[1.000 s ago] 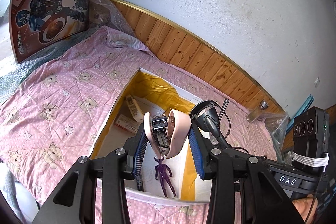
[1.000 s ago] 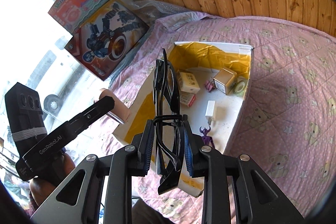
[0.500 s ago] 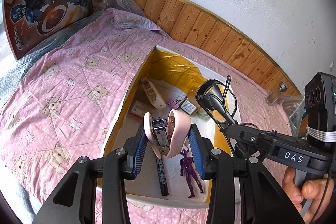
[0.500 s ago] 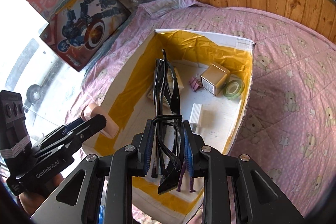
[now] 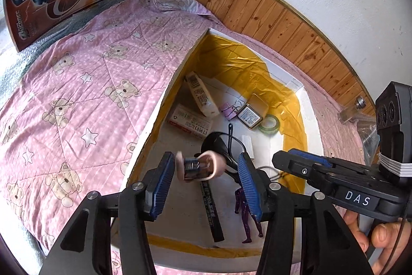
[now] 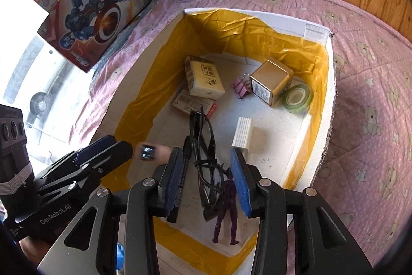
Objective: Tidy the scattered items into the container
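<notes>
A white box (image 6: 319,32) lined with glossy yellow film fills mid-frame on a pink quilt (image 5: 77,84). Above it, black glasses (image 6: 206,161) and a blurred pink-shelled object (image 5: 199,166) hang loose between spread claws, right gripper (image 6: 207,181) and left gripper (image 5: 203,181). No strays show; tidying looks nearly done.

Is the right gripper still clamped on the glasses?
No: the right gripper is open, and the black glasses sit loose between its fingers inside the box.
</notes>
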### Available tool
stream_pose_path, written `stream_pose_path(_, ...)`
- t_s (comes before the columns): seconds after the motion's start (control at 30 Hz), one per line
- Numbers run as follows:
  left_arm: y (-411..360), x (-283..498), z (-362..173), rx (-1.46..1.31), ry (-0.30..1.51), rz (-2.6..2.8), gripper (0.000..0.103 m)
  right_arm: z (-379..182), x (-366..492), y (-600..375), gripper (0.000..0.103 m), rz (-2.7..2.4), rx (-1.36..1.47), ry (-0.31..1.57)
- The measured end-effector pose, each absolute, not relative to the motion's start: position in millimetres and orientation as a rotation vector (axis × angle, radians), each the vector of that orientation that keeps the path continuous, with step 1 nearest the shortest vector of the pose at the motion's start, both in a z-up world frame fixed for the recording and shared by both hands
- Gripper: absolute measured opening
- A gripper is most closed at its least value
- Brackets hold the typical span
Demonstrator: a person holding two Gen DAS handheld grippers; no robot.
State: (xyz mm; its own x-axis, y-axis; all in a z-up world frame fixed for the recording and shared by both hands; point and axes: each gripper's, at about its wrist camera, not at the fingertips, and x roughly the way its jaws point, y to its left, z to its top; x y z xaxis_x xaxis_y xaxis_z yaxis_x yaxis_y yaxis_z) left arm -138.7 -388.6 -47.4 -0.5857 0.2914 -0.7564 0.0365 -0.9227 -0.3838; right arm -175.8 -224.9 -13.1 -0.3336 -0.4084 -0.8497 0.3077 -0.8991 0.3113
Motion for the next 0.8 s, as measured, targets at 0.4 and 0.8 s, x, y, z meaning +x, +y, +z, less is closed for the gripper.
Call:
stream_pose_path(0.4, -391.6, -134.0, -46.7, -1.356, -0.573, 2.604, 0.053, -5.4, -166.7, -220.7, 0.044, -2.272, 1.467, -0.077)
stream_pose_path(0.8, -376.9, -122.0, -35.0, -1.338, -0.523, 2.593, 0.055, 5.7, -137.9, -238.7, 0.047, -2.271, 1.410, 0.203)
